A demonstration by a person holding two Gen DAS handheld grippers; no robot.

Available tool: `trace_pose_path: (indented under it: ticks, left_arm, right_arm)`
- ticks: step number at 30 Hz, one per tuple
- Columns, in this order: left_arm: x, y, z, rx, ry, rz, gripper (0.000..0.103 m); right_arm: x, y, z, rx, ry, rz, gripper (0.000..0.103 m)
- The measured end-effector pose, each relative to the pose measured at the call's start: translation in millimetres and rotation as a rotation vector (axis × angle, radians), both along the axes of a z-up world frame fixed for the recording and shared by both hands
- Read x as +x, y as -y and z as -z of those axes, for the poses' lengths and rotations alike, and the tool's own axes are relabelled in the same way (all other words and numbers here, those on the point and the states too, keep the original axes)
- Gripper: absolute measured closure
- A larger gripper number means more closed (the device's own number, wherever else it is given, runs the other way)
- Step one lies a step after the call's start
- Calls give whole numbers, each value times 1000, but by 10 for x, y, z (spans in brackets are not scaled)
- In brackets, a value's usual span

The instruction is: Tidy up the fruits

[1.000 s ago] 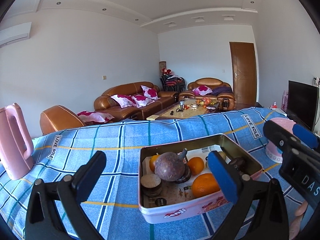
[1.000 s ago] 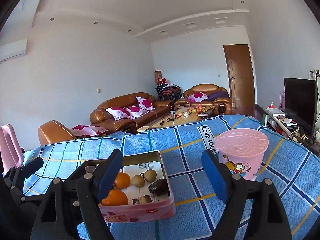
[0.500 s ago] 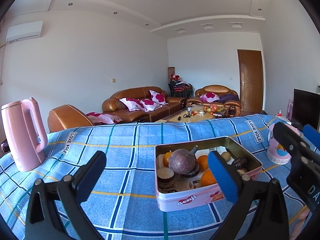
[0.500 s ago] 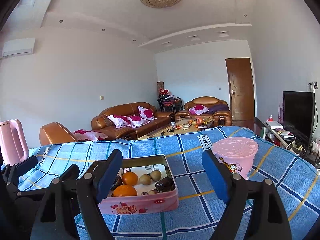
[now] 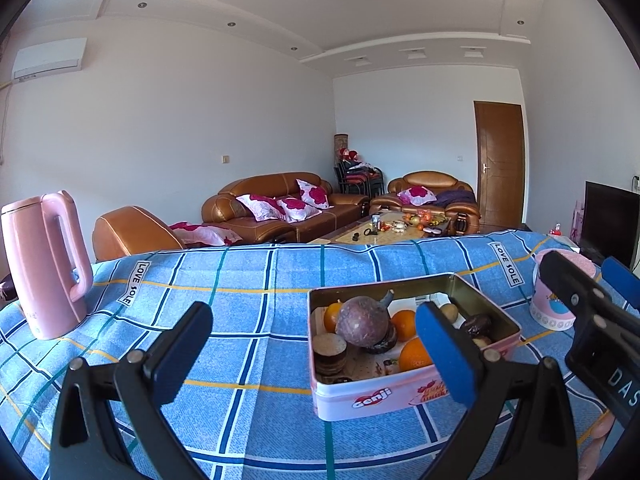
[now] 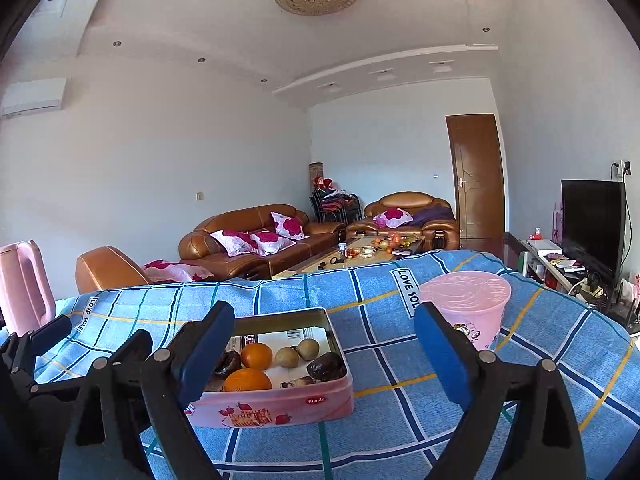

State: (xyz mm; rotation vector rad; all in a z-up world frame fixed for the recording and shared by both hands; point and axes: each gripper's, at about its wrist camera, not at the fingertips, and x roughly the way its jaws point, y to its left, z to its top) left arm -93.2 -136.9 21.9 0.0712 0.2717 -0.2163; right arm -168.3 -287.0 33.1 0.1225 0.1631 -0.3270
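Tablecloth (image 5: 248, 320): carrying the fruit tin (image 6: 276, 404) ahead of me.
Left gripper (image 5: 312, 348): gaping, tin by my right finger.
Right gripper (image 6: 324, 356): opening, gripping nothing, tin by left finger.

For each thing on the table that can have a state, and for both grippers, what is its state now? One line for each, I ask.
Pink tin: lid off, fruit inside, flat on the cloth.
Pink kettle: upright, lid down.
Pink cup: upright, covered with a pink lid.
Left gripper: open, nothing between the fingers.
Right gripper: jaws opening, nothing held.
Door: shut.
Television: screen dark.
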Motion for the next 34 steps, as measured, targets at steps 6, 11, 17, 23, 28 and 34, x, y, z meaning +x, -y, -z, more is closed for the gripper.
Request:
trace_pose_path:
  ticks: [6,11,17,23,28,34]
  left_arm:
    - [3,-2,1,-1,-2,-1,0]
    - [1,-3,1,0,-1,0,0]
    - [10,-3,11,-2,-14,14,0]
    - [38,32,20,-1,-35,21,0]
    - [52,31,23,-21,-45,55,0]
    - [48,52,21,-14,-47,49,0]
  right_arm:
    - [-3,2,1,0,1,2,11]
    - [-5,4,3,-2,-2,3,11]
    - [-8,5,3,-3,-3,4,11]
    - [-8,8,8,-1,-15,12,11]
    - [6,26,16,10,-25,19,11]
    - [21,30,15,14,-29,29,11]
